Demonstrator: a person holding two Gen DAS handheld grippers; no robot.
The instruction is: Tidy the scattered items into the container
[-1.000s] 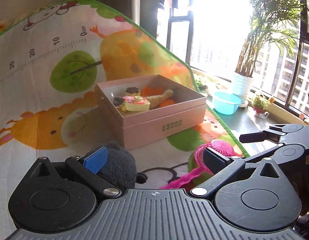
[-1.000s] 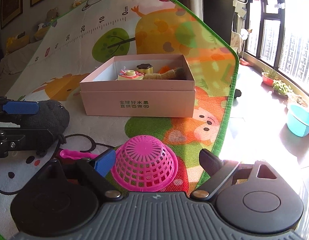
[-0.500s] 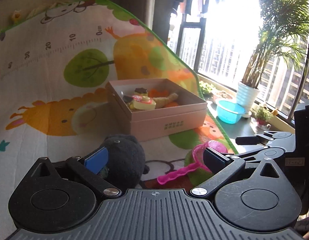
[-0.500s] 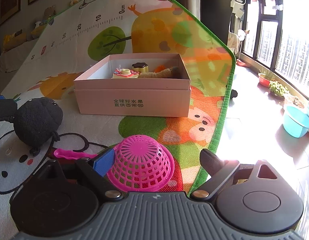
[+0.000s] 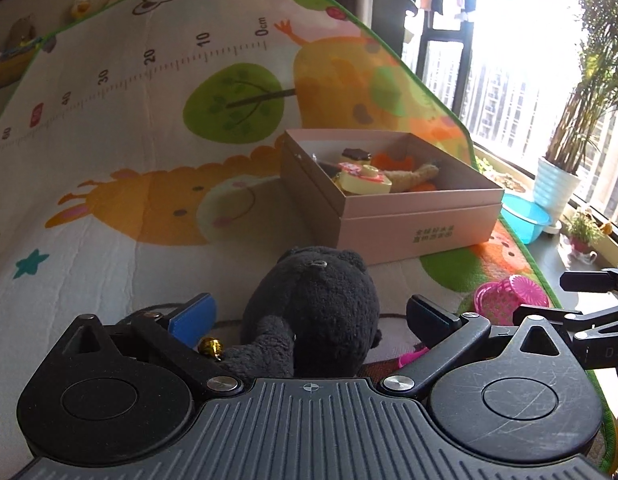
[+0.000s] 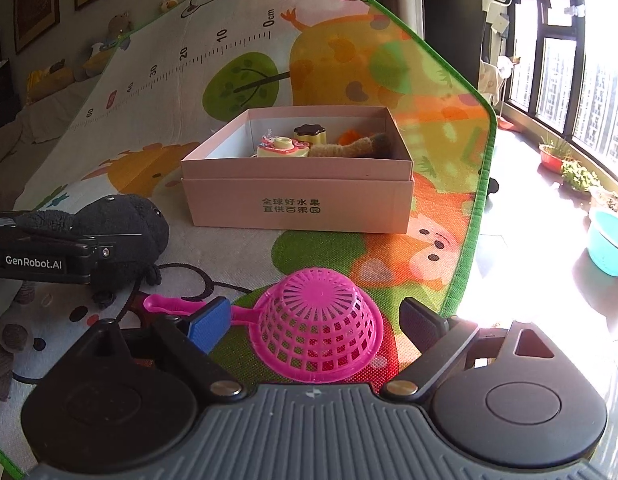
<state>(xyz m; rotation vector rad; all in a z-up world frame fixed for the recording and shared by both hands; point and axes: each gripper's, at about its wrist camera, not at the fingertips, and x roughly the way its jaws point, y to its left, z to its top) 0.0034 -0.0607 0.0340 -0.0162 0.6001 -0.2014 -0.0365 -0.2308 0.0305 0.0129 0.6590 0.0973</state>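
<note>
Both tongs gape, holding nothing — the left tongs straddle the soft black plush on the mat, best pinched mid-body, the right tongs flank the light, stiff pink strainer — pink box beyond.

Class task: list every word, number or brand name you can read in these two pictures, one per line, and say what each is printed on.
"0cm", "10", "20", "30", "40": ruler printed on the play mat.
"60": same ruler, right wrist view only; the red mark beside it is unreadable.
"全球好水果" over "直供百果园": front of the pink box; blurred in the left view.
"GenRobot.AI": side of the left gripper.
"DA": cut-off letters on the right gripper.
</note>
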